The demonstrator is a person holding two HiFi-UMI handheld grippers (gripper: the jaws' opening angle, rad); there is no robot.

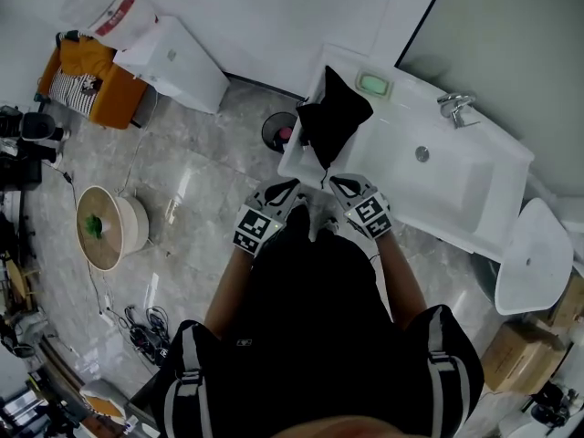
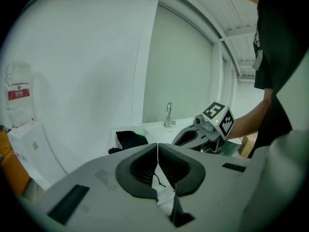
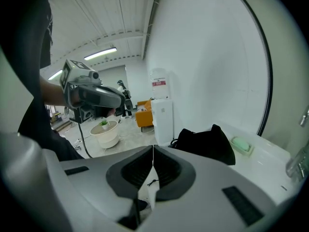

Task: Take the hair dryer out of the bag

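1. The left gripper (image 2: 158,154) has its jaws pressed together with nothing between them. The right gripper (image 3: 153,159) is the same: closed and empty.
2. Both hang side by side close to the person's body. Their tips point toward the white sink counter (image 1: 303,166) and stop short of its front edge.
3. The black bag (image 1: 333,117) stands slumped in a peak on the left end of that counter. It is near the green soap dish (image 1: 374,84), with the basin (image 1: 447,185) and faucet (image 1: 456,106) off to its right. No hair dryer shows in any view, so it is most likely inside the bag.
4. The step in hand looks like the reach toward the bag. Both sets of jaws should open before they meet the fabric, because closed tips would only push the soft bag away.
5. None of the views shows where the bag's mouth is, so find it first rather than pinching at random.
6. One gripper should pinch the edge of the opening and hold the bag down. The other can then go in and close on the dryer's handle, which is probably the firmest part.
7. The bag sits close to the counter's left edge, above a dark bin (image 1: 278,130) on the floor. Draw the dryer upward and toward the basin side, slowly, in case a cord snags and drags the bag off.
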